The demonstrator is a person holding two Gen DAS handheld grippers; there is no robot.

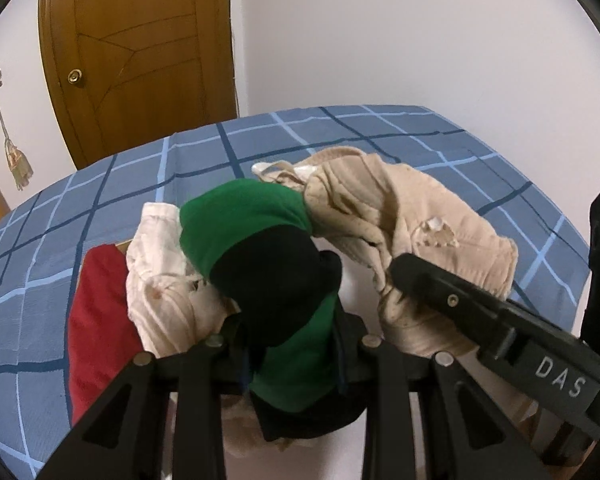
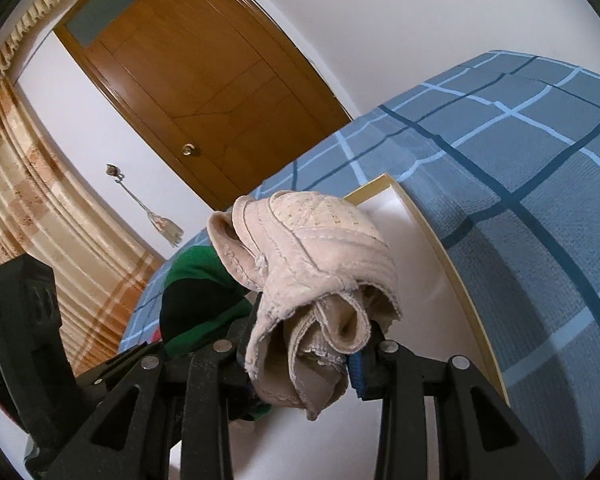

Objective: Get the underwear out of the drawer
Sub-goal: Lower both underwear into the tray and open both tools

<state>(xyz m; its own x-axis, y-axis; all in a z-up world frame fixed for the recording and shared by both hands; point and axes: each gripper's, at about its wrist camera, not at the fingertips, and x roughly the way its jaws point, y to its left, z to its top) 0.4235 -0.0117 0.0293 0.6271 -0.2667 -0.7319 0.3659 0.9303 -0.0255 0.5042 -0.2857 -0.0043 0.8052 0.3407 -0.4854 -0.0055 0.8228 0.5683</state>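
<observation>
While both garments are already up in the air over the blue checked bed, I'd say the lifting-out step is basically done and what's left is carrying them over and setting them down somewhere. The left gripper is pinching the green and black underwear, fingers nearly together around the fabric. The right gripper is clamped on the beige underwear, bunched up between its fingers. Next move probably needs a clear spot on the bed and both grippers letting go without snagging cloth.
</observation>
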